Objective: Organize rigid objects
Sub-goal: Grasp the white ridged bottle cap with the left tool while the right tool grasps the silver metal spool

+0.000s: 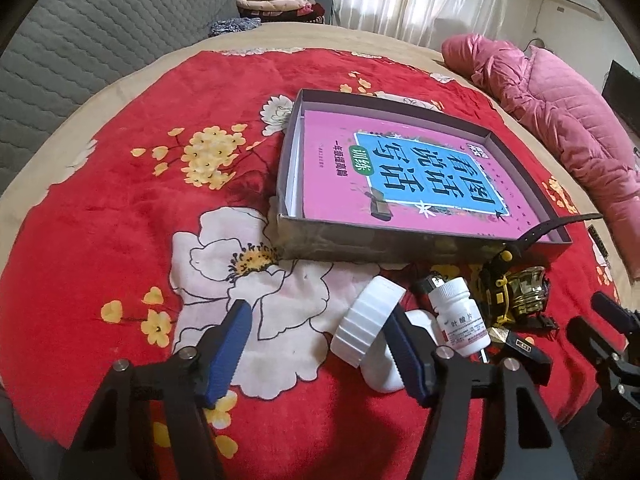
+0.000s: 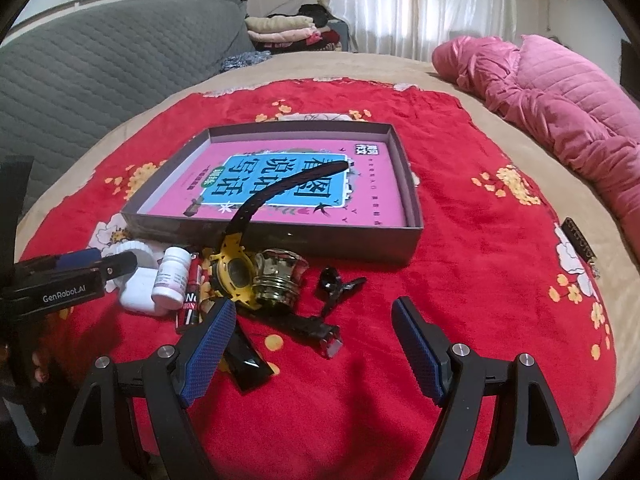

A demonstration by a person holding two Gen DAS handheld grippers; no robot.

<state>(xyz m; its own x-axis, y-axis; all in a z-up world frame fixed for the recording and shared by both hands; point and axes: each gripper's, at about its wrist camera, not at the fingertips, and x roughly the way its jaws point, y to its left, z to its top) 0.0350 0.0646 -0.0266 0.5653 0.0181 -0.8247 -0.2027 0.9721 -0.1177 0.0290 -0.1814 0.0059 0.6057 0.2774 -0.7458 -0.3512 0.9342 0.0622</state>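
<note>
On the bed's red blanket, a shallow box holds a pink book. The yellow watch lies before it, strap over the near wall. A white jar lies sideways, half hidden by the left hand-held gripper, jaws wide; right hand-held gripper wide, empty.

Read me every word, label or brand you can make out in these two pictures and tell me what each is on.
"GenRobot.AI": on the side of the left gripper.
"看图说话写话", with "训练" in a green tag: on the pink book in the box.
"NO": partial, on a battery.
White pill bottle label: too small to read.
Black tag lettering: blurred.
</note>
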